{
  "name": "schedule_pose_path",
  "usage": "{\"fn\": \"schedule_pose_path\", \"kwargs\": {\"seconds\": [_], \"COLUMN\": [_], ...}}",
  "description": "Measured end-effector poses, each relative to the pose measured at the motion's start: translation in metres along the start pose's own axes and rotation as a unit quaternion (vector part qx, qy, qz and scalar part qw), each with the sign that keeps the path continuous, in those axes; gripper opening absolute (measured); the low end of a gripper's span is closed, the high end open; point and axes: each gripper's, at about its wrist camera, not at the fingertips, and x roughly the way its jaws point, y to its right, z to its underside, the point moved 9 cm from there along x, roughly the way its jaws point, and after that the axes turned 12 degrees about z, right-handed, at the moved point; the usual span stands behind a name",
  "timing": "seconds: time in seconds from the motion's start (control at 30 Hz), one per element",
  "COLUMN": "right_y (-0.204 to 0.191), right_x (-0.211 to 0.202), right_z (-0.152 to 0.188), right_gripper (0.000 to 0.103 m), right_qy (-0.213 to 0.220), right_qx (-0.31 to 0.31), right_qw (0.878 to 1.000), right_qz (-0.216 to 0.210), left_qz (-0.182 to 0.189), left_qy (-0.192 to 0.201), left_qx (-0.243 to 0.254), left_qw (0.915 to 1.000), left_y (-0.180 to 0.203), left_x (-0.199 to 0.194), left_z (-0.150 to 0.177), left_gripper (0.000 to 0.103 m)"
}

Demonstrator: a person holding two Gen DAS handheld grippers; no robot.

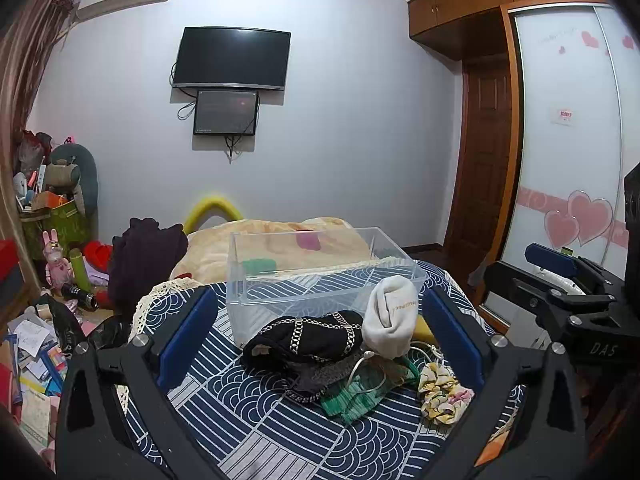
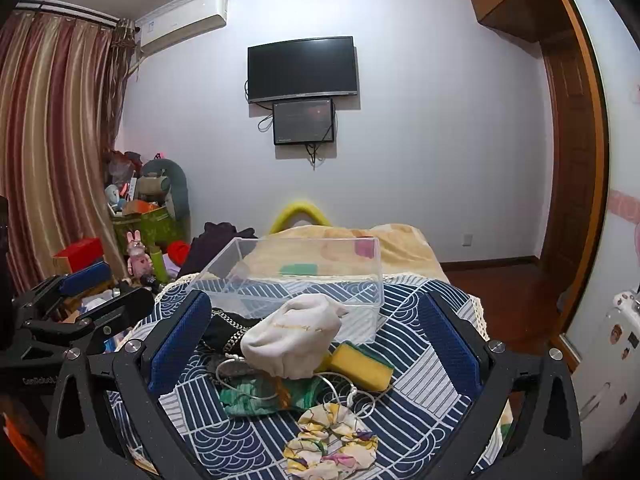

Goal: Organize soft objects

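Observation:
A pile of soft things lies on the blue patterned cloth: a white rolled sock, a black cloth with chain print, a green cloth, a floral scrunchie and a yellow sponge. A clear plastic box stands empty just behind the pile. My left gripper is open, its pads either side of the pile. My right gripper is open too, framing the sock and sponge.
A white cord loops over the pile. A beige blanket lies behind the box. Toys, boxes and papers clutter the floor at left. A wardrobe and door stand at right. The right gripper shows in the left wrist view.

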Motion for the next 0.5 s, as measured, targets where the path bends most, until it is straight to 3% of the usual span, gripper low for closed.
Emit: {"fn": "schedule_pose_path", "kwargs": {"seconds": [0.5], "right_y": [0.0002], "right_x": [0.0003], "right_z": [0.0008], "right_gripper": [0.103], "right_qy": [-0.001], "right_qx": [0.002], "right_qw": [1.000], "right_qz": [0.001], "left_qz": [0.000], "left_qy": [0.002], "left_qx": [-0.001], "left_qw": [1.0000], "left_y": [-0.0020], "left_x": [-0.0021], "left_z": [-0.0010], "left_gripper": [0.103]}}
